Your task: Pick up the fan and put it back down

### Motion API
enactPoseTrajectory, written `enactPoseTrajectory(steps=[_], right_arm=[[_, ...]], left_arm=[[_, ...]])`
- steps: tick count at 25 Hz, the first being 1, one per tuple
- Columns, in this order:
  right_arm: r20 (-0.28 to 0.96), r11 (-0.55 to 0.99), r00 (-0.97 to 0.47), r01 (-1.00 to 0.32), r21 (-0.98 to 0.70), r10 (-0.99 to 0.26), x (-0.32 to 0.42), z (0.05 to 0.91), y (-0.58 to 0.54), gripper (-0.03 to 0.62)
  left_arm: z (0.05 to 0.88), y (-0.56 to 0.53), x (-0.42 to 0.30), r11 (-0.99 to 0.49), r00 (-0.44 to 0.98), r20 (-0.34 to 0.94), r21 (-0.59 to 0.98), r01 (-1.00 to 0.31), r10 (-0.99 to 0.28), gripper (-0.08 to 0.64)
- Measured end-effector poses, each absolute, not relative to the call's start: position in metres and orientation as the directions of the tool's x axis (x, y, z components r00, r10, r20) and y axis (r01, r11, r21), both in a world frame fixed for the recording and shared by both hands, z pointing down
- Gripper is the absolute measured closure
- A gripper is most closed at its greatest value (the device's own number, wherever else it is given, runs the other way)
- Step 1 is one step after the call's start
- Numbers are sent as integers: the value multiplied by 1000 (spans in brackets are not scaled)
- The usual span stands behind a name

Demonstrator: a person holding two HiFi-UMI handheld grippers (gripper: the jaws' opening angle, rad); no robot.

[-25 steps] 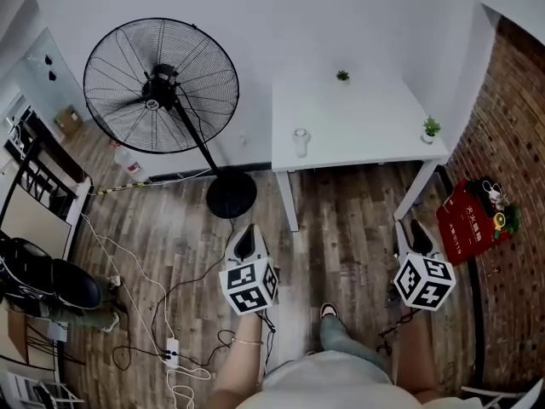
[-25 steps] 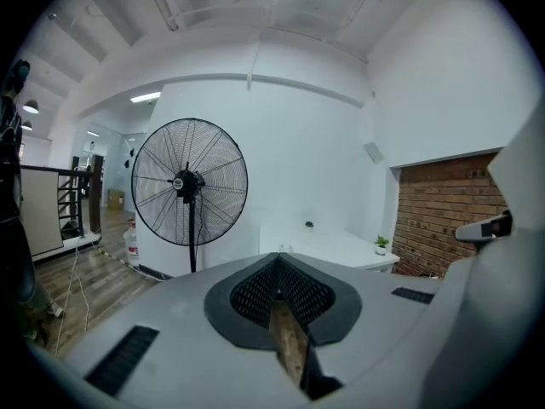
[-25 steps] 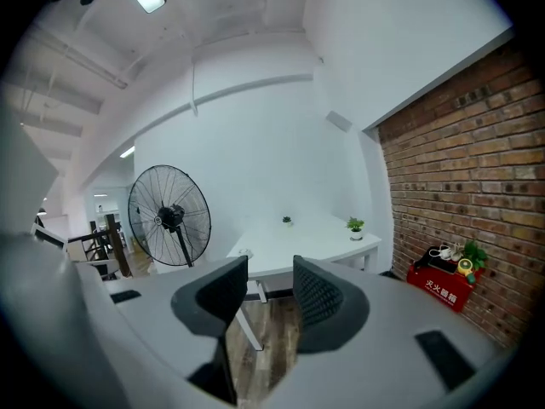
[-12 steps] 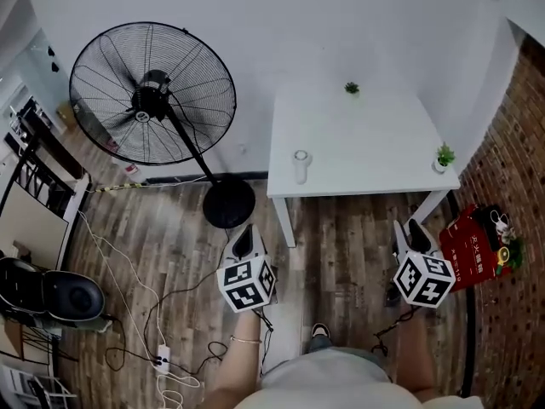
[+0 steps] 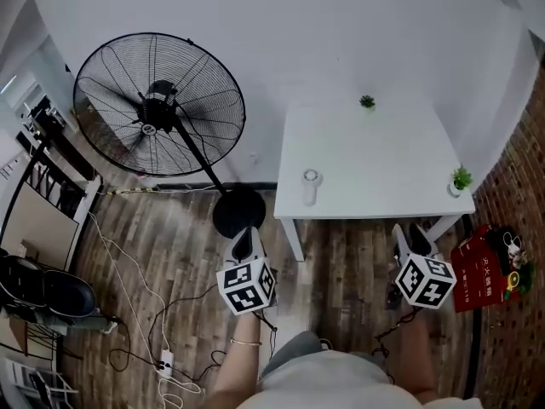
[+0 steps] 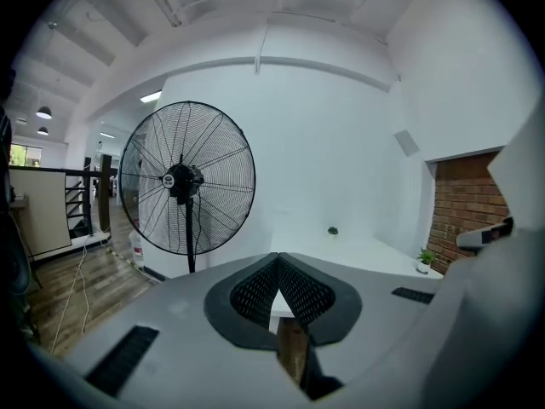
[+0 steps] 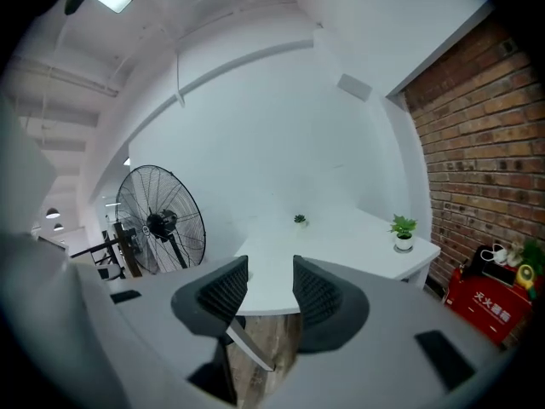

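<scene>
Black pedestal fan (image 5: 159, 109), standing on its own by the wall.

It is a tall floor fan, all black: a big round wire cage (image 5: 111, 75) around dark blades, a chunky motor hub in the middle with a small pale badge on its front, a thin straight pole (image 5: 197, 156), and a flat round base (image 5: 238, 212). It stands upright, the base flat on the wood-plank floor (image 5: 170, 254), close to the foot of the white wall (image 5: 255, 41) and just left of the white table (image 5: 375, 160). The cage front faces out into the room. Nothing touches it.
</scene>
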State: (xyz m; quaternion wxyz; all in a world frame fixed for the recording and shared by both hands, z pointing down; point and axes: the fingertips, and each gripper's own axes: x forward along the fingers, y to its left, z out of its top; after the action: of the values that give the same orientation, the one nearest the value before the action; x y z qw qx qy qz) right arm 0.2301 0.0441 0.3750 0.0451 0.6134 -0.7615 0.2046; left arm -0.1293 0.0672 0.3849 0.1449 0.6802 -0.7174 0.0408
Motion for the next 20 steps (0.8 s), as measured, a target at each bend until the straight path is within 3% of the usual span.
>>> enactPoseTrajectory(steps=[20], right_arm=[[325,117,-187,-968,-223,-927,194,366,-109,425]], left_arm=[[383,-106,-174,40,5,238,183,-982,-971,548]])
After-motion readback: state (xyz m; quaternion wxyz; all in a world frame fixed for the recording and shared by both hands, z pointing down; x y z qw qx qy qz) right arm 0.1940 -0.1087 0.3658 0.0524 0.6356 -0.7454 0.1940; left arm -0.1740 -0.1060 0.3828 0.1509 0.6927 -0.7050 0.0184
